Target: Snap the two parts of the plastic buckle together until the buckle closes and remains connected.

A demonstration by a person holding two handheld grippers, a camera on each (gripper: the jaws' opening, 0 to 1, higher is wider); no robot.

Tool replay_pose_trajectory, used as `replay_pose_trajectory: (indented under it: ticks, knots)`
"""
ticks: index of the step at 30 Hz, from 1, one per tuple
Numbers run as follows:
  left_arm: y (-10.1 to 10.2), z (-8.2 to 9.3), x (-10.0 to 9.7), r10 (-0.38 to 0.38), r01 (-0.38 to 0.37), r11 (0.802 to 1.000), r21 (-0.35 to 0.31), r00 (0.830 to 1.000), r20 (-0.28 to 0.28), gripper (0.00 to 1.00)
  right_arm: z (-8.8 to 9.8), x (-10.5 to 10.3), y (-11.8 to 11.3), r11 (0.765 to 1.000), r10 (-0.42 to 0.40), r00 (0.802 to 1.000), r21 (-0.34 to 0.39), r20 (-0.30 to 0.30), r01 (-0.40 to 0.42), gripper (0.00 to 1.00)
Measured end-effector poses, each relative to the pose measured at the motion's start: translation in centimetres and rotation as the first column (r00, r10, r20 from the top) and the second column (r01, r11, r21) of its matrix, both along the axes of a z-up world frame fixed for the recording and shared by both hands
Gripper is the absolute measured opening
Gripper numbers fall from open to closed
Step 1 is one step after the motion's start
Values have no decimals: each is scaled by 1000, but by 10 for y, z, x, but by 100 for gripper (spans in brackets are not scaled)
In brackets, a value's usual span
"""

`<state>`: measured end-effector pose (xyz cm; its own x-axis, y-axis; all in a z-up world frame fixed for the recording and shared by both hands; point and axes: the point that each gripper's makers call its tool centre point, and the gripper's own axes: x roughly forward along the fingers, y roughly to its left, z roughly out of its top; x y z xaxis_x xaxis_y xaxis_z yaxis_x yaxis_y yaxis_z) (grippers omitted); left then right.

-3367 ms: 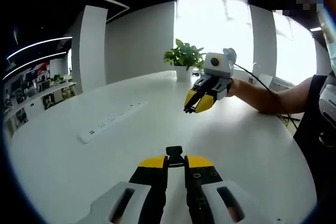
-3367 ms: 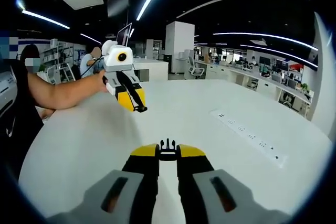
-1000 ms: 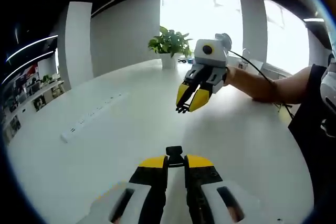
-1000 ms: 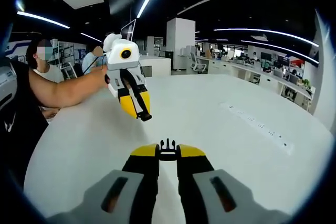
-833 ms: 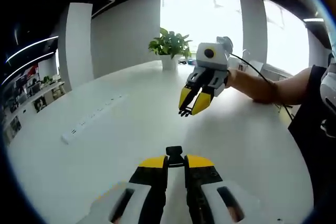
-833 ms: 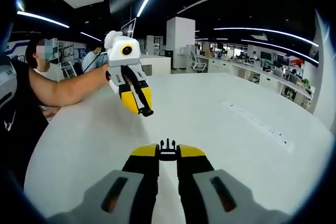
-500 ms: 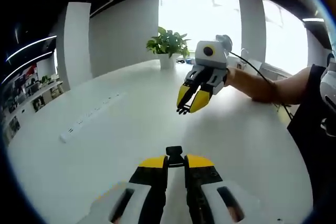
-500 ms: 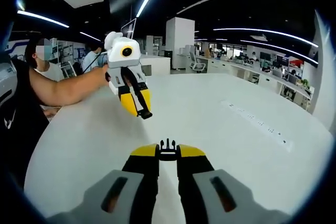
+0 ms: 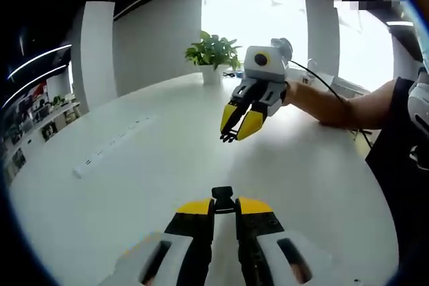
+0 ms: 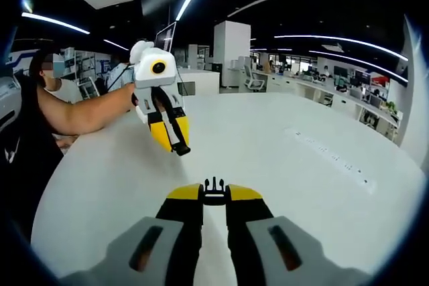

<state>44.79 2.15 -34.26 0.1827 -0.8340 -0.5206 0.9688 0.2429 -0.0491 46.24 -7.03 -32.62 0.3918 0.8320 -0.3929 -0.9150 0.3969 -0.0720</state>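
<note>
Left gripper (image 9: 224,207): held above the white table (image 9: 134,185), its jaws closed on a black buckle part (image 9: 222,195) whose end sticks out past the yellow tips.
Right gripper (image 10: 214,194): also above the table, jaws clamped on a pronged buckle part (image 10: 214,185) with its prongs clear of the tips.
Poses: each gripper hangs tilted down towards the table at the end of a bare forearm (image 9: 335,105).
Gap: both parts are apart, well above the table.
Table extras: power strip (image 9: 110,147) and potted plant (image 9: 213,55) far across the table.
Hard to make out: buckle details are too small.
</note>
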Motion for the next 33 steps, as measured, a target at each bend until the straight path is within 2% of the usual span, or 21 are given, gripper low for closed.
replay_pose_trajectory:
  ticks: [5, 11, 23, 28, 33]
  knots:
    - [-1, 2, 1, 2, -2, 1000, -4, 1000, 3, 10, 3, -2, 1, 1000, -2, 1000, 7, 5, 2, 12]
    - [-4, 1, -3, -13, 13, 1000, 1, 1000, 4, 10, -2, -10, -3, 1000, -4, 1000, -3, -2, 4, 12]
    - [-4, 3, -7, -27, 27, 1000, 7, 1000, 6, 10, -3, -14, 1, 1000, 10, 1000, -8, -6, -10, 12]
    - [-7, 0, -16, -47, 47, 999, 19, 999, 1, 10, -6, -14, 1, 1000, 14, 1000, -14, -11, -15, 12]
    - [-3, 0, -13, -34, 33, 999, 21, 999, 9, 11, -5, -14, 1, 1000, 12, 1000, -15, -7, -13, 12]
